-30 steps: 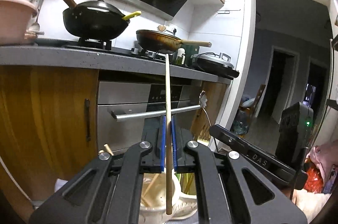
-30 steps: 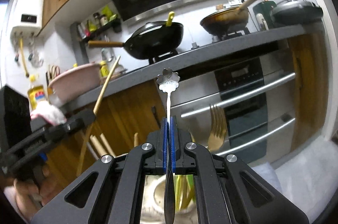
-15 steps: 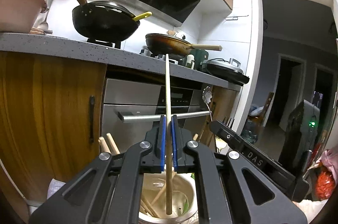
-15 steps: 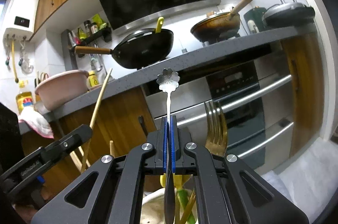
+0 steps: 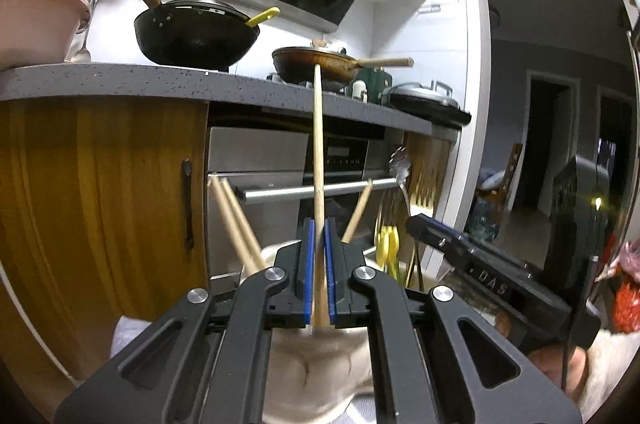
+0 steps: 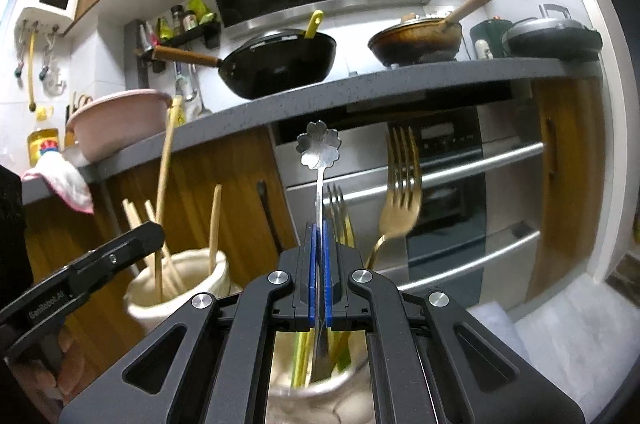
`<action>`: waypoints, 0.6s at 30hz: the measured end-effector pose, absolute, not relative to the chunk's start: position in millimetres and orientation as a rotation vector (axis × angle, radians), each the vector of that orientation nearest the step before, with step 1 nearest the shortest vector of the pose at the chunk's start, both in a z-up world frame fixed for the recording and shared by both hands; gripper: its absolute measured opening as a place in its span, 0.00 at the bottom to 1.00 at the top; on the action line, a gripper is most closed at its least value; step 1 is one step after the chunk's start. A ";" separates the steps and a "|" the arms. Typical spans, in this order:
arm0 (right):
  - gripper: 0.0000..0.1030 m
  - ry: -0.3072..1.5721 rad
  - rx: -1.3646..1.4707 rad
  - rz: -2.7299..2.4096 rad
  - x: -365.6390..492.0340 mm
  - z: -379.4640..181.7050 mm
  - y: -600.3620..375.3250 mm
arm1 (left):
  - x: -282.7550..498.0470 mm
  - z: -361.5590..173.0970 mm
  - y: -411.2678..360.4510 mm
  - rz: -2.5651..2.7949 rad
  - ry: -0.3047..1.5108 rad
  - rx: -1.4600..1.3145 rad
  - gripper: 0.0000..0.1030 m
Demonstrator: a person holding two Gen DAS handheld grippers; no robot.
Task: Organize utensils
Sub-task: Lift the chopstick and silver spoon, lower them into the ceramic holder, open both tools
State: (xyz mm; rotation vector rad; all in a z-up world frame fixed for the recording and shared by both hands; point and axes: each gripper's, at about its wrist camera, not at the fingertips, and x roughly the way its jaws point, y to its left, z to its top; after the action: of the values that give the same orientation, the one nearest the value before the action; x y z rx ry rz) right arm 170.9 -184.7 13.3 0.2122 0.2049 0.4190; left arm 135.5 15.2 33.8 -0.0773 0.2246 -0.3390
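My left gripper (image 5: 319, 230) is shut on a wooden chopstick (image 5: 317, 144) held upright, its lower end inside a cream holder (image 5: 308, 360) with other chopsticks (image 5: 236, 224). My right gripper (image 6: 319, 234) is shut on a silver flower-ended utensil (image 6: 319, 150), upright over a second cream holder (image 6: 320, 400) that holds a gold fork (image 6: 402, 192), another fork and yellow-green sticks. The chopstick holder (image 6: 180, 284) and the left gripper (image 6: 96, 264) show at left in the right wrist view. The right gripper (image 5: 472, 260) shows at right in the left wrist view.
Wooden cabinet doors (image 5: 100, 192) and a steel oven (image 6: 440, 204) stand close behind the holders. A grey countertop (image 6: 360, 92) above carries a black wok (image 6: 280, 64), a brown pan (image 6: 416, 40) and a pink bowl (image 6: 116, 120). A white cloth (image 6: 560, 336) lies right.
Both grippers have moved down towards their holders. The chopstick's lower end has gone into the left holder, and the utensil's lower end has sunk among the forks.
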 end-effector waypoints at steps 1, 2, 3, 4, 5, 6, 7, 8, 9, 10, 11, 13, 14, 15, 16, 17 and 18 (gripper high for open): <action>0.04 0.207 0.208 0.426 168.1 12.4 -185.1 | 133.2 32.3 15.8 -0.335 0.232 -0.070 0.05; 0.04 0.211 0.199 0.437 164.5 11.6 -184.4 | 131.4 30.1 16.5 -0.335 0.246 -0.065 0.05; 0.04 0.219 0.189 0.449 162.2 10.3 -183.4 | 131.4 28.1 16.6 -0.336 0.268 -0.060 0.05; 0.04 0.232 0.175 0.464 160.7 8.6 -181.7 | 131.9 26.7 16.3 -0.334 0.284 -0.054 0.05; 0.04 0.238 0.165 0.474 159.4 7.3 -180.0 | 131.0 25.6 16.4 -0.326 0.287 -0.045 0.05; 0.04 0.246 0.153 0.483 158.6 5.8 -177.9 | 130.0 25.7 16.4 -0.323 0.288 -0.038 0.05; 0.04 0.261 0.144 0.499 159.2 4.4 -175.3 | 129.1 26.1 16.3 -0.321 0.290 -0.035 0.05; 0.04 0.277 0.139 0.514 160.2 3.0 -173.3 | 129.2 26.5 15.9 -0.319 0.296 -0.036 0.05; 0.04 0.295 0.135 0.527 161.8 1.9 -170.6 | 129.8 27.0 15.7 -0.321 0.302 -0.039 0.05; 0.04 0.307 0.128 0.526 163.4 0.2 -167.7 | 129.9 27.1 15.3 -0.323 0.304 -0.040 0.05; 0.04 0.312 0.126 0.527 163.7 -1.0 -166.5 | 129.7 27.4 14.3 -0.323 0.306 -0.036 0.05; 0.04 0.328 0.129 0.533 164.5 -2.0 -165.5 | 128.5 27.5 11.9 -0.322 0.309 -0.025 0.05; 0.04 0.327 0.130 0.532 162.5 -1.4 -166.0 | 127.8 28.0 11.3 -0.321 0.313 -0.019 0.07; 0.04 0.325 0.130 0.531 160.0 0.3 -166.9 | 126.6 28.6 11.2 -0.324 0.315 -0.017 0.07; 0.04 0.323 0.129 0.527 157.8 2.3 -167.8 | 124.5 29.7 11.6 -0.325 0.314 -0.017 0.07; 0.05 0.318 0.127 0.522 152.9 5.0 -169.7 | 123.1 31.3 12.0 -0.326 0.313 -0.016 0.08; 0.06 0.315 0.125 0.518 148.8 7.3 -172.1 | 120.4 33.1 12.4 -0.328 0.313 -0.015 0.10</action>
State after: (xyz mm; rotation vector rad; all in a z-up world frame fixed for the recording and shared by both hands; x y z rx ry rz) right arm 148.8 -172.1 7.3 0.1247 0.3152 0.5181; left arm 120.4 12.4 33.1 -0.0147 0.3130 -0.3282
